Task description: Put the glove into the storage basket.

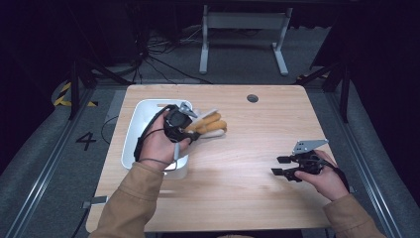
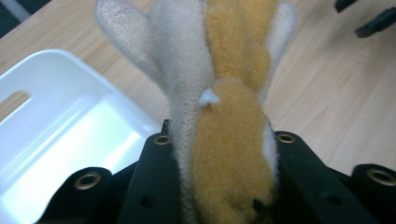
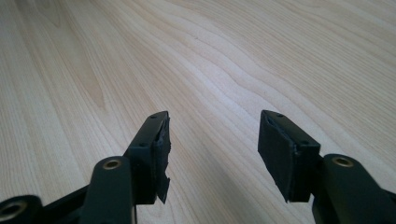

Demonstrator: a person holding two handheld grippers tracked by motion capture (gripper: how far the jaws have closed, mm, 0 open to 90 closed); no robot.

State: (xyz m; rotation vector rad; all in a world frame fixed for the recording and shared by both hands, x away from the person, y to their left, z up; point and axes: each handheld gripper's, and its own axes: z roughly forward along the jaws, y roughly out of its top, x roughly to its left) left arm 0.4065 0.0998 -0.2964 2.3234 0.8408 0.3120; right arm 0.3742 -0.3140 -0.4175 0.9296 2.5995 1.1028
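Left claw (image 1: pixel 194 130) is clamped tight on a plush toy (image 2: pixel 229 140), yellow and cream, held above the worktop (image 1: pixel 247 148) just at the three o'clock edge of the white tub (image 1: pixel 132 130), likely carrying it in or out. Right claw (image 3: pixel 212 154), down at four o'clock, sits wide open and empty, apparently parked out of the way.

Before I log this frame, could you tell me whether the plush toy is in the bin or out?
Out: the left gripper holds the toy above the table, beside the bin.
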